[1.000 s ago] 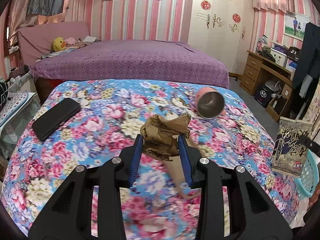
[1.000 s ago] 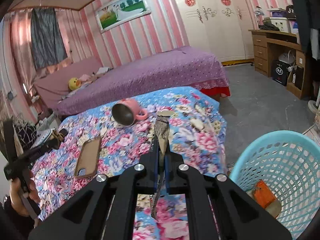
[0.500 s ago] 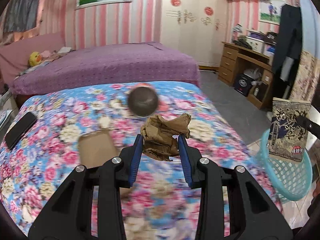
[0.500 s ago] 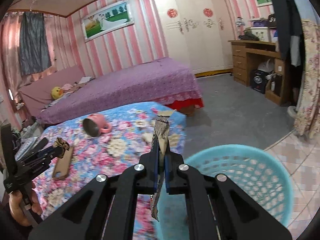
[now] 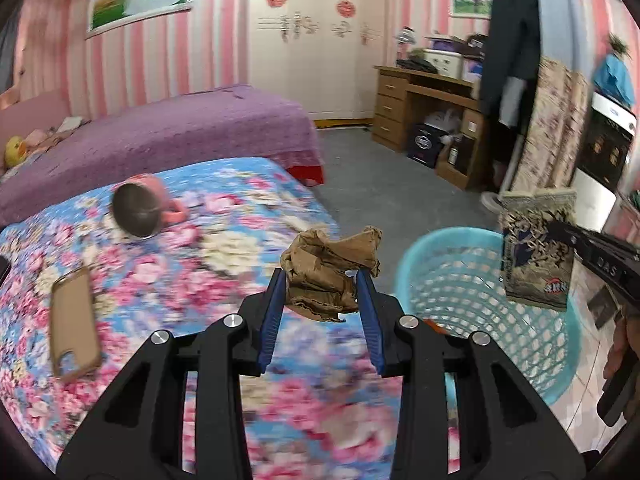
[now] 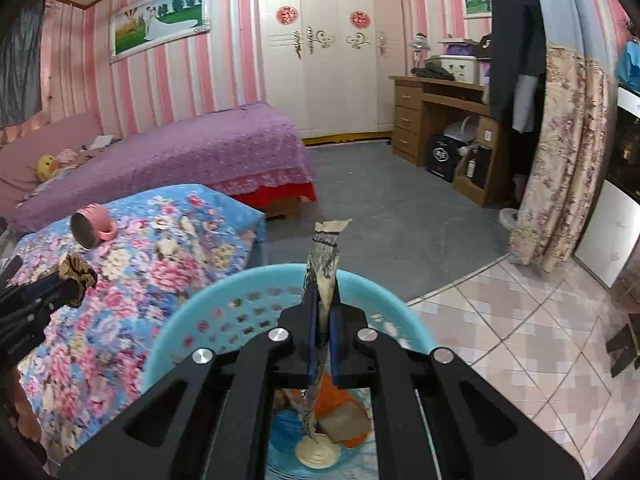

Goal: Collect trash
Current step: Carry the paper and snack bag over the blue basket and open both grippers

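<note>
Two loads: each hand-held gripper is carrying one piece of trash toward the basket.
Left hand-held gripper point(image 5: 322, 294): its jaws are squeezing a crumpled brown paper wad point(image 5: 326, 276) and hovering over the edge of the flowered surface point(image 5: 180, 272).
Surface items: a pink mug point(image 5: 142, 210) is lying on its side and a tan phone case point(image 5: 74, 326) is lying flat, both well left of the wad.
Turquoise basket point(image 5: 520, 344): it is standing on the floor just right of the left load, with the rim below it.
Right hand-held gripper point(image 6: 323, 334): its narrow jaws are pinching a flat printed snack wrapper point(image 6: 322, 276).
Wrapper axis: it is hanging roughly vertical, directly over the basket opening, above trash already inside.
Nearer hand: the right; releasing there looks sufficient, while the left is needing a rightward shift.
</note>
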{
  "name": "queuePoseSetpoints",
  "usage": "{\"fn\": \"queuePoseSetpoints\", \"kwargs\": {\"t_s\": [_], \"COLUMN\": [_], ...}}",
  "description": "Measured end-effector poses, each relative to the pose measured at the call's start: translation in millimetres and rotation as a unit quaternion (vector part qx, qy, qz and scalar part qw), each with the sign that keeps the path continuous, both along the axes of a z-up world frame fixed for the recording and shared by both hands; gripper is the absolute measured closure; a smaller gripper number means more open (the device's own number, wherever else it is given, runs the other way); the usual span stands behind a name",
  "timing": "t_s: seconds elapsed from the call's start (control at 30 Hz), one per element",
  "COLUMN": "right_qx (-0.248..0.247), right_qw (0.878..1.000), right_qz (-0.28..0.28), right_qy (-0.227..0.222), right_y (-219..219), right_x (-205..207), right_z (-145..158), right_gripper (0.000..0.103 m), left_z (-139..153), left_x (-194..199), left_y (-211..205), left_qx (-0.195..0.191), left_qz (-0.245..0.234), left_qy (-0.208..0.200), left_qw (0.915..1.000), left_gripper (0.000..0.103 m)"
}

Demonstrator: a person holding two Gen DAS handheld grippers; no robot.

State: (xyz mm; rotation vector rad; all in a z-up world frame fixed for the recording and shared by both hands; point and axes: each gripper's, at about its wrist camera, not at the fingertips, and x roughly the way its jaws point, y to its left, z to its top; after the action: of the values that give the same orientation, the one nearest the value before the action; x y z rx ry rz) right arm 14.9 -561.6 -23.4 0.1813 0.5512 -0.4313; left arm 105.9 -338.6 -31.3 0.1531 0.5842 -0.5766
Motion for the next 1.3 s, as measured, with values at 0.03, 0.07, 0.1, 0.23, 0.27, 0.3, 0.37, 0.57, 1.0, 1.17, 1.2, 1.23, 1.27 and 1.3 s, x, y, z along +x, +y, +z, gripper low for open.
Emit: {"fn": "queuePoseSetpoints", "kwargs": {"t_s": [0.03, 0.07, 0.1, 0.23, 0.27, 0.3, 0.37, 0.57, 1.0, 1.17, 1.2, 1.23, 1.27, 1.3], "right_qx": [-0.006, -0.009, -0.011, -0.003, -0.002, 0.001, 0.007, 0.023, 0.022, 0.017, 0.018, 0.015, 0.014, 0.011], "right_qw": [1.0, 1.0, 1.0, 1.0, 1.0, 1.0, 1.0, 1.0, 1.0, 1.0, 1.0, 1.0, 1.0, 1.0], "right_qz": [-0.004, -0.005, -0.007, -0.012, -0.014, -0.016, -0.02, -0.018, -0.001, -0.002, -0.003, -0.003, -0.002, -0.001], "right_qy": [0.003, 0.004, 0.005, 0.003, 0.001, -0.001, -0.004, -0.009, -0.009, -0.002, -0.007, -0.012, -0.009, -0.008], "right_y": [-3.3, -3.9, -6.7, -17.3, -19.9, -23.4, -28.0, -34.6, -19.1, -6.1, -3.6, -0.1, 3.6, 6.4], "right_x": [-2.3, -4.1, -6.3, -15.5, -18.2, -21.1, -24.4, -24.7, -11.8, -2.3, -2.4, -3.0, -2.4, -2.2], "right_z": [-0.2, 0.1, -0.4, -0.6, -0.2, -0.1, -0.9, -6.3, -9.6, -13.4, -13.2, -11.9, -10.5, -8.8], "right_gripper": [0.098, 0.098, 0.098, 0.098, 0.098, 0.098, 0.098, 0.098, 0.097, 0.037, 0.024, 0.024, 0.024, 0.021], "left_z": [-1.9, -3.9, -6.0, -17.6, -19.4, -20.5, -21.1, -13.7, 8.1, 18.1, 19.6, 22.0, 24.1, 26.8], "left_x": [-4.5, -7.4, -9.7, -22.8, -25.0, -26.9, -28.9, -25.8, -17.2, -22.2, -23.0, -24.3, -25.8, -28.8], "left_y": [-9.4, -17.5, -24.6, -56.1, -61.5, -66.4, -75.5, -80.2, -17.5, 23.2, 30.6, 42.1, 52.6, 66.9], "left_qx": [0.0, 0.0, 0.0, 0.016, 0.018, 0.017, 0.013, -0.005, 0.003, 0.012, 0.013, 0.013, 0.013, 0.013], "left_qz": [-0.007, -0.013, -0.019, -0.036, -0.04, -0.042, -0.047, -0.035, 0.035, 0.06, 0.065, 0.071, 0.077, 0.085], "left_qy": [0.001, 0.005, 0.007, 0.007, 0.008, 0.009, 0.015, 0.014, -0.03, -0.04, -0.039, -0.039, -0.039, -0.041], "left_qw": [1.0, 0.9999, 0.9998, 0.9992, 0.999, 0.9989, 0.9987, 0.9993, 0.9989, 0.9973, 0.997, 0.9966, 0.9962, 0.9955], "left_gripper": [0.068, 0.068, 0.068, 0.068, 0.067, 0.067, 0.065, 0.03, 0.007, 0.006, 0.006, 0.006, 0.006, 0.006]}}
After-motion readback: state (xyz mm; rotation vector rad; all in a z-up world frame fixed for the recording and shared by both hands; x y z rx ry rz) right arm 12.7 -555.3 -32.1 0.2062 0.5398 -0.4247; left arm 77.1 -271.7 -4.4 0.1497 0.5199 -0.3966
